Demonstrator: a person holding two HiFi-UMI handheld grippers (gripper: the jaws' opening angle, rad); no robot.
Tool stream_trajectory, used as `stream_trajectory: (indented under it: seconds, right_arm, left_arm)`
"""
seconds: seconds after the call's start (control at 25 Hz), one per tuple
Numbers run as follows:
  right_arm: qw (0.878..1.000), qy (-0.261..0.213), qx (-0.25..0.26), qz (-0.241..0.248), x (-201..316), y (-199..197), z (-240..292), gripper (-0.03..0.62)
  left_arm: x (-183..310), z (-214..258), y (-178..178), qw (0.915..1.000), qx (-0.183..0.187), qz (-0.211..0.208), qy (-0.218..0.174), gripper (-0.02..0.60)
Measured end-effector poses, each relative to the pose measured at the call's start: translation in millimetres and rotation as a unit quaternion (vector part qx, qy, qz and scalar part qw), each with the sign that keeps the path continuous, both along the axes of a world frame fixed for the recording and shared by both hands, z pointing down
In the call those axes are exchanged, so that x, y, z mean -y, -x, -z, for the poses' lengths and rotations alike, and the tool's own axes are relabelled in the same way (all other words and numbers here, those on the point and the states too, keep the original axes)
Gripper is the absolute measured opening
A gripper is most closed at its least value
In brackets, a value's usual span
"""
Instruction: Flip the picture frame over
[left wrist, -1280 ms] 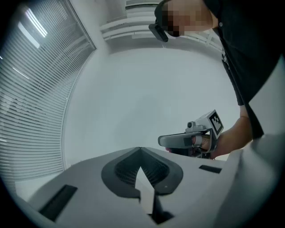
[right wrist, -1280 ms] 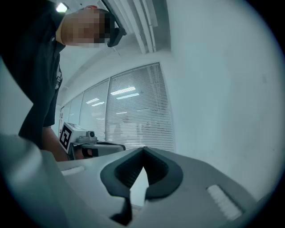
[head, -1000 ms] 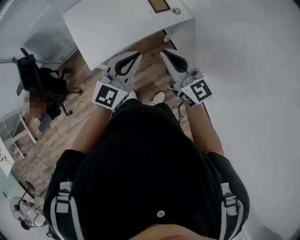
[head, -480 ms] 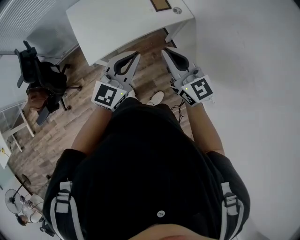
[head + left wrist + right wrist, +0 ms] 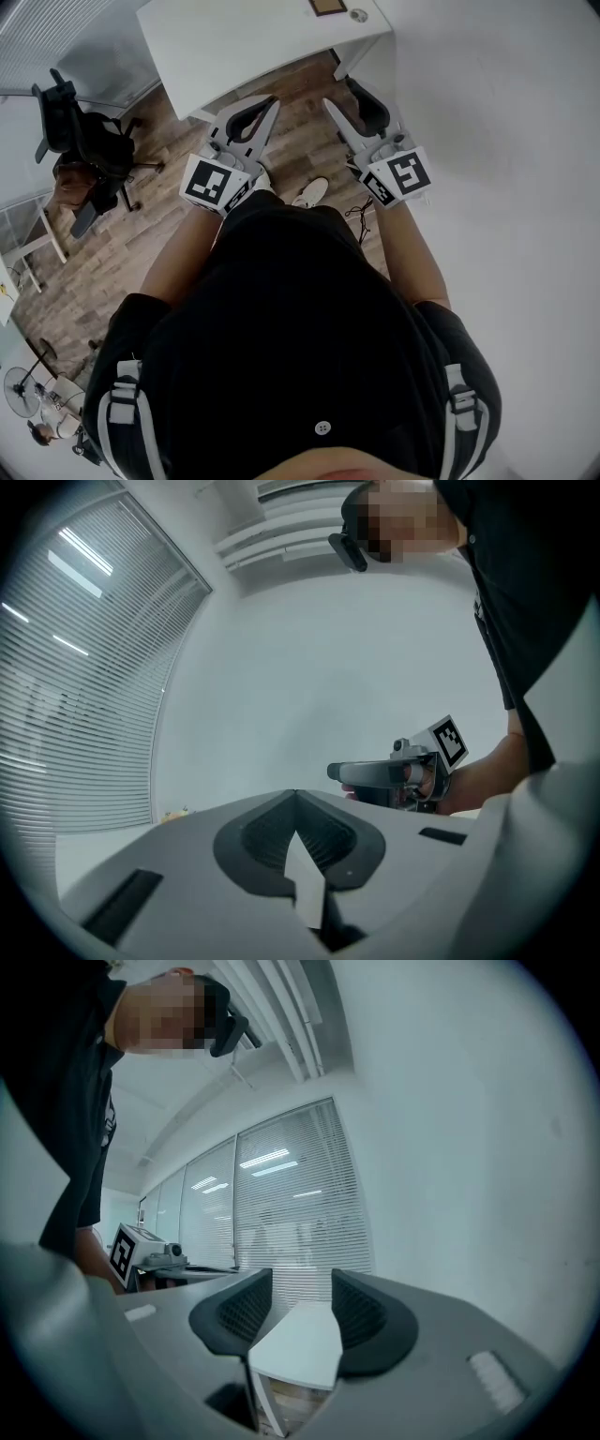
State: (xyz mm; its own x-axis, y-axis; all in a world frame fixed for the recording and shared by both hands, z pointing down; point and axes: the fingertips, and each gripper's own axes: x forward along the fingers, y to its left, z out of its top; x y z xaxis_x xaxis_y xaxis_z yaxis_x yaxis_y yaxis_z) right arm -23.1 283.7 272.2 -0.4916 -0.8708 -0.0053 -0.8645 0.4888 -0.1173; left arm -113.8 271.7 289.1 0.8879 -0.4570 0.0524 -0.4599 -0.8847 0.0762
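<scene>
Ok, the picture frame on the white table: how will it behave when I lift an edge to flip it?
The picture frame looks flat and thin, so it should probably lift as one stiff, light piece. Lying flat on the smooth white table, it may slide rather than tip up when nudged. It is cut off at the view's edge, so I can't tell if it has glass.
</scene>
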Motion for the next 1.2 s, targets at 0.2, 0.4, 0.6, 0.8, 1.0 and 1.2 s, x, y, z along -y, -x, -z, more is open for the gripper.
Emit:
stream_trajectory:
  seconds: [0.2,0.4,0.6,0.8,1.0,1.2]
  right_arm:
    - [1.0,-0.006,-0.001,-0.003,-5.2,-6.7,1.3,0.301]
    - [1.0,-0.01,-0.002,-0.01,-7.6,-23.0,2.7,0.374]
    - [1.0,-0.017,0.002,-0.016,-9.7,-44.1,3.7,0.402]
    - [1.0,-0.021,0.009,-0.014,-15.5,-62.8,3.7,0.402]
    - [1.0,-0.022,0.013,-0.011,-16.4,-79.9,-0.5,0.402]
    - [1.0,-0.015,0.014,-0.01,-1.8,-91.7,-7.5,0.4]
  left_arm:
    - [-4.8,3.6,-1.3,1.0,-0.006,0.008,0.001,0.008]
    - [-9.1,4.6,-12.8,0.9999,0.004,0.012,-0.007,0.008]
    - [-15.0,1.5,-30.8,0.9997,0.014,0.017,-0.011,0.008]
    - [-24.0,1.6,-49.8,0.9993,0.023,0.022,-0.02,0.008]
    - [-25.9,-2.1,-64.6,0.999,0.024,0.03,-0.021,0.008]
    - [-13.9,-7.3,-80.0,0.999,0.029,0.027,-0.019,0.008]
